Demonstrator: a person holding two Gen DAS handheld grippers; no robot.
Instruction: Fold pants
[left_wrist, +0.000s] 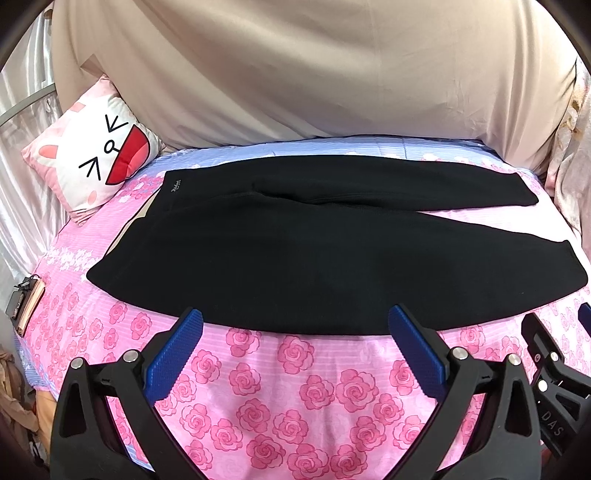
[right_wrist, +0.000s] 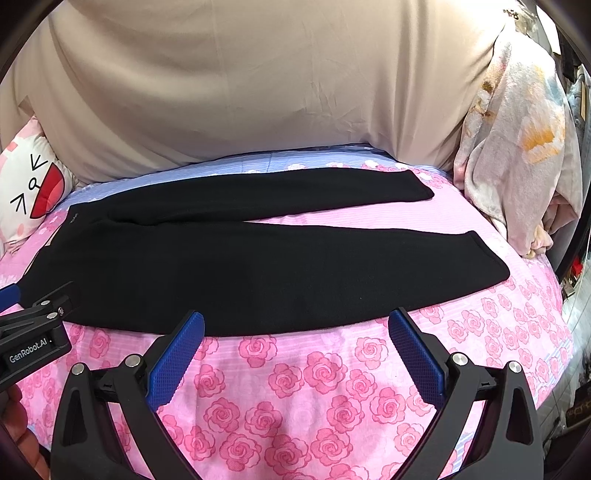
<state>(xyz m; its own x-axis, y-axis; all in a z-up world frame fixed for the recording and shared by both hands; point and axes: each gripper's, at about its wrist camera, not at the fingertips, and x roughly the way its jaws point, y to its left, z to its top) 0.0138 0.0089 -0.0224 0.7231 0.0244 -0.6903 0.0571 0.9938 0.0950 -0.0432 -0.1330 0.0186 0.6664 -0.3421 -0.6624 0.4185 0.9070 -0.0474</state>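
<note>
Looking along both grippers, I see the black pants (left_wrist: 236, 254) lying flat on the pink rose bedsheet (left_wrist: 303, 398), waistband toward the cat pillow (left_wrist: 96, 158), the two legs spread apart. My left gripper (left_wrist: 295, 325) and right gripper (right_wrist: 295, 325) are both wide apart, holding nothing, just beside the near edge of the pants.

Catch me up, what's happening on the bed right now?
A person holds two sets of tongs over a bed with a pink rose-print sheet. A pair of black pants lies spread flat, waistband to the left, both legs running right and split apart, no fold made yet. The left tongs and right tongs are both open and empty, poised at the near edge of the pants. A cartoon cushion sits far left.
</note>
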